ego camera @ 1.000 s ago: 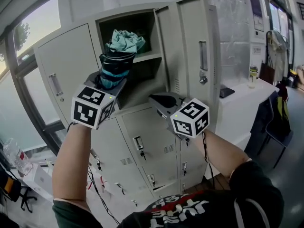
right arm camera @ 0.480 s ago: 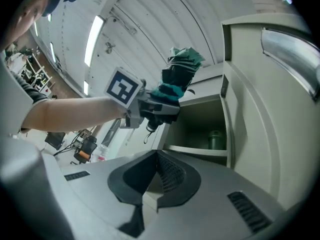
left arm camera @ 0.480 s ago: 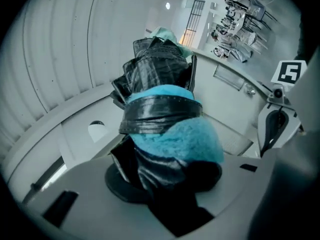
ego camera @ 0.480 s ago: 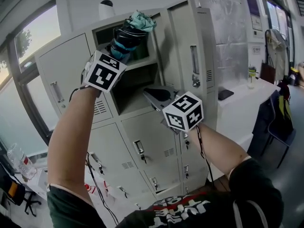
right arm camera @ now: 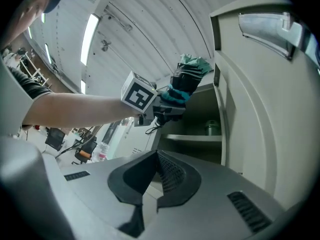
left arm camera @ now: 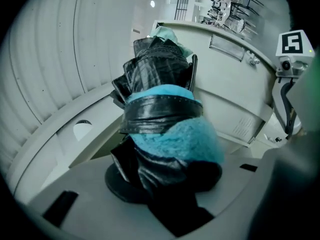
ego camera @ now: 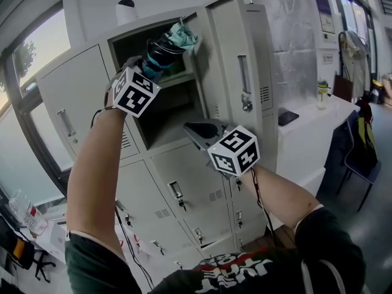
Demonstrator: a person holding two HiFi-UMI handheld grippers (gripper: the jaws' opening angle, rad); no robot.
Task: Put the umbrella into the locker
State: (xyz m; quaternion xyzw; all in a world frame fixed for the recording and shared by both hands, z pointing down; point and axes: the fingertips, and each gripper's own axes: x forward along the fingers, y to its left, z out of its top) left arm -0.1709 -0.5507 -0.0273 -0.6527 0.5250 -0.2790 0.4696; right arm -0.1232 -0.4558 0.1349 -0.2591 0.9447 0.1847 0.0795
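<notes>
1. Grey metal lockers [ego camera: 184, 182] are filling the middle of the head view, and a window [ego camera: 37, 72] is running down the left edge.
2. Nearest the camera, just right of centre, the right gripper [ego camera: 201, 130] is hovering. Its jaws are pressed together with nothing between them, and it is pointing at the locker fronts.
3. Up and to the left, the left gripper [ego camera: 150, 69] is clamping the folded black-and-teal umbrella [ego camera: 166, 46] low on its body, pads pressing into the fabric.
4. That umbrella is tilting up and to the right. Its teal top is sitting at the mouth of the open locker [ego camera: 131, 45] in the upper row, above the shelf [ego camera: 180, 77]. Whether the tip is past the opening, I cannot tell.
5. The locker's door [ego camera: 242, 66] is standing swung open, just right of the umbrella.
6. Farther off, at the right edge, a white counter [ego camera: 306, 130] is carrying a bottle [ego camera: 323, 94].
</notes>
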